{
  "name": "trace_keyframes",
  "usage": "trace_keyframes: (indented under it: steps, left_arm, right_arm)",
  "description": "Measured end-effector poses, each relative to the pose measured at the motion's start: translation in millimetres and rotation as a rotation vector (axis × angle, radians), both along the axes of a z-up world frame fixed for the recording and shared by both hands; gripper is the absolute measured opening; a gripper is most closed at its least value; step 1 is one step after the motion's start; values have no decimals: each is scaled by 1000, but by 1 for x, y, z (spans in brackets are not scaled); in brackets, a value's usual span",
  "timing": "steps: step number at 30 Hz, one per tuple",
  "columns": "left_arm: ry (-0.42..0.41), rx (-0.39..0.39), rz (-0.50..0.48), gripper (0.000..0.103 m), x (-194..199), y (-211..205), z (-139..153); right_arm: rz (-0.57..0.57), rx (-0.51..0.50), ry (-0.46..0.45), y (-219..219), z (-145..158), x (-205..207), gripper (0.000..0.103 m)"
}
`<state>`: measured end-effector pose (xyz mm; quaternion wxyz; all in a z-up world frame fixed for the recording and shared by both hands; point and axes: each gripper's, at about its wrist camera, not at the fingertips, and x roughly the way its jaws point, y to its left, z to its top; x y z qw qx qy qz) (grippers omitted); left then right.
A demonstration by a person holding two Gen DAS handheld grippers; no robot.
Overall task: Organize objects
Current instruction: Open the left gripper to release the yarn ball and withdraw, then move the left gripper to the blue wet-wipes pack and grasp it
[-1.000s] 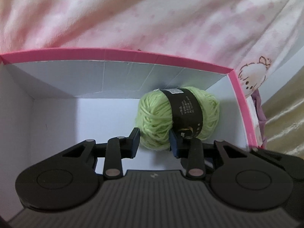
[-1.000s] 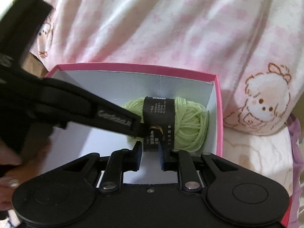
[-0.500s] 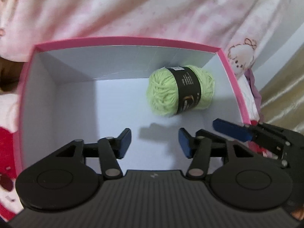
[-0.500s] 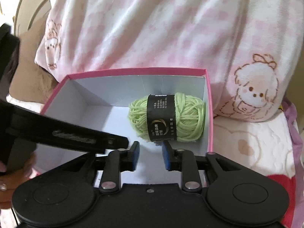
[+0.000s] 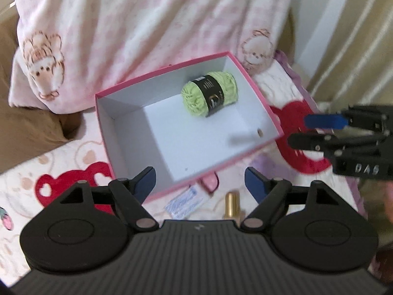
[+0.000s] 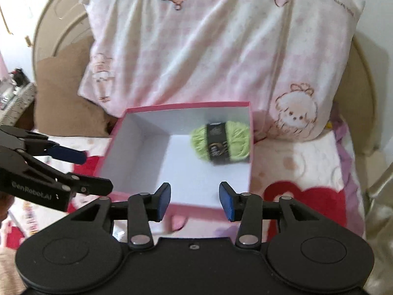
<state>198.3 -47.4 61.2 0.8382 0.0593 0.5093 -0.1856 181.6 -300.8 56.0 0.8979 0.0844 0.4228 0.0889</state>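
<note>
A green yarn ball (image 5: 210,94) with a black label lies alone in the far right corner of a pink box (image 5: 103,123) with a white inside. In the right wrist view the same yarn ball (image 6: 221,145) rests against the right wall of the box (image 6: 189,105). My left gripper (image 5: 200,182) hovers above the box's near edge, jaws opening, nothing between them. My right gripper (image 6: 195,200) hangs over the near part of the box, jaws opening and empty. Each gripper shows in the other's view: right gripper (image 5: 316,130), left gripper (image 6: 91,172).
The box sits on a bed cover (image 6: 302,172) with red hearts. A pink pillow (image 6: 208,49) leans behind it. Near the box's front lie a gold tube (image 5: 232,204), a small blue-white packet (image 5: 186,202) and a pink item (image 5: 210,183).
The left gripper let go of the yarn ball, which now lies in the box. Both grippers rose and pulled back from the box while their jaws widened.
</note>
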Motion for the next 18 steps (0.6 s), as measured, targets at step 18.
trace_keyframes:
  steps: [18]
  left_arm:
    - [46, 102, -79, 91, -109, 43, -20]
  right_arm:
    - [302, 188, 155, 60, -41, -82, 79]
